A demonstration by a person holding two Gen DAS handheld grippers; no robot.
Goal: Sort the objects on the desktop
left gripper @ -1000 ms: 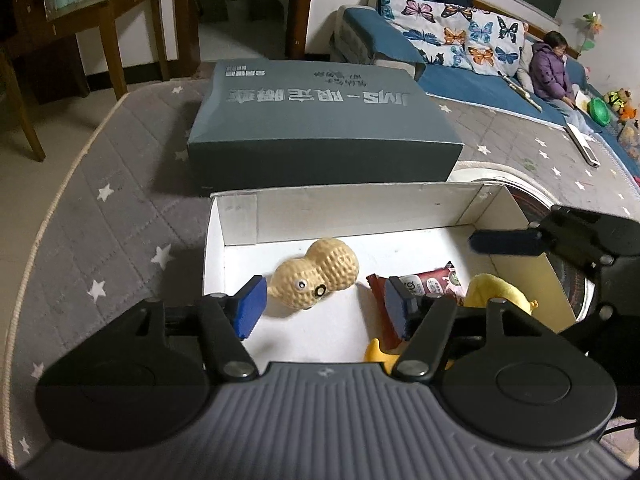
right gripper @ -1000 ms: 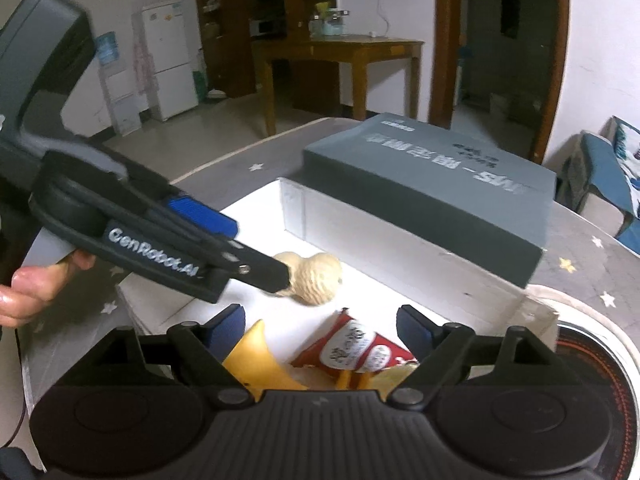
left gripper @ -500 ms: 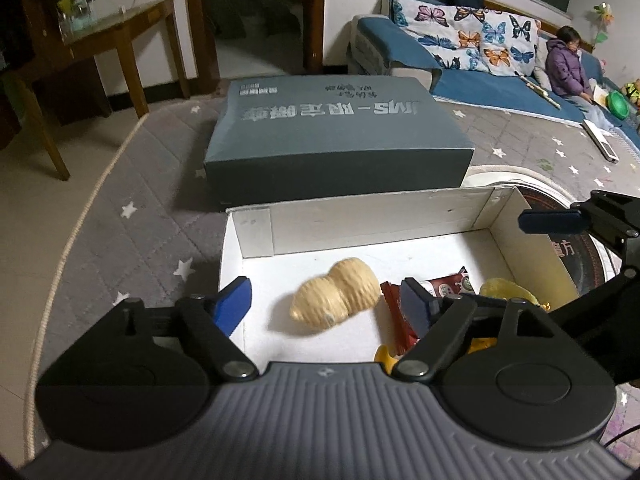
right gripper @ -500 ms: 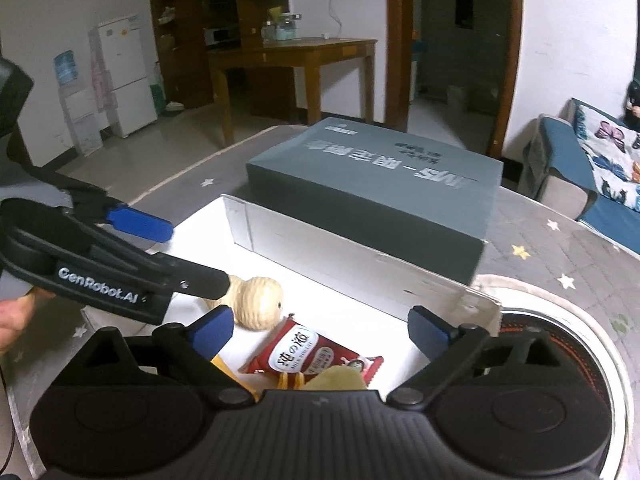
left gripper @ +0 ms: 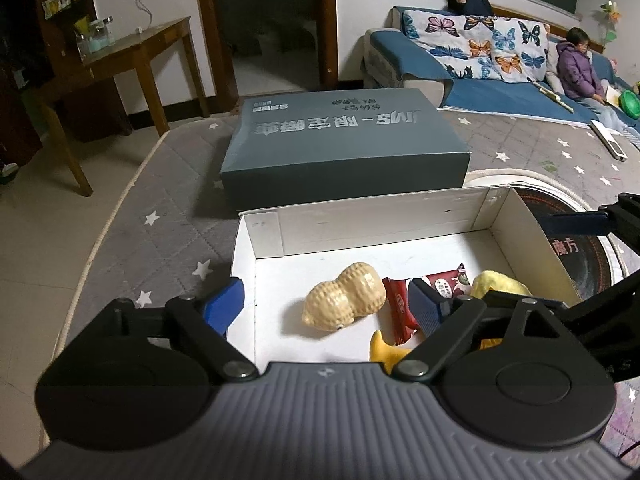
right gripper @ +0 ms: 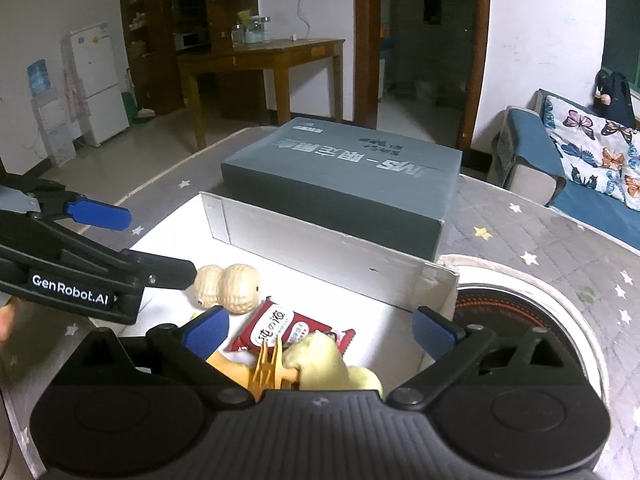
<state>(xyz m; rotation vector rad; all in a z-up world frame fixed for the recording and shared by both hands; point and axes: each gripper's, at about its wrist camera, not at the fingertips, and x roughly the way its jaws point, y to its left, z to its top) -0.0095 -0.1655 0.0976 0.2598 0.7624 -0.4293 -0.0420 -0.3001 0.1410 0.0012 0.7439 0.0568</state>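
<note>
A white open box (left gripper: pixel 372 220) (right gripper: pixel 320 248) holds a peanut-shaped toy (left gripper: pixel 346 298) (right gripper: pixel 228 288), a red snack packet (left gripper: pixel 444 284) (right gripper: pixel 280 330) and a yellow plush toy (left gripper: pixel 498 284) (right gripper: pixel 320 360). My left gripper (left gripper: pixel 326 306) is open and empty, above the box's near left side. My right gripper (right gripper: pixel 320 330) is open and empty, above the packet and the yellow toy. The left gripper also shows in the right wrist view (right gripper: pixel 100 216), and the right gripper's finger (left gripper: pixel 576 224) shows at the right of the left wrist view.
A grey closed box (left gripper: pixel 344 148) (right gripper: pixel 344 180) lies just behind the white box on the star-patterned cloth (left gripper: pixel 168 216). A round black-and-white device (right gripper: pixel 532 304) sits to the right. A wooden table (left gripper: pixel 132 52), a sofa (left gripper: pixel 480 60) and a seated person (left gripper: pixel 580 64) are beyond.
Both grippers have risen and drawn back from the box. The peanut toy has rolled over, so its face now points down and toward me.
</note>
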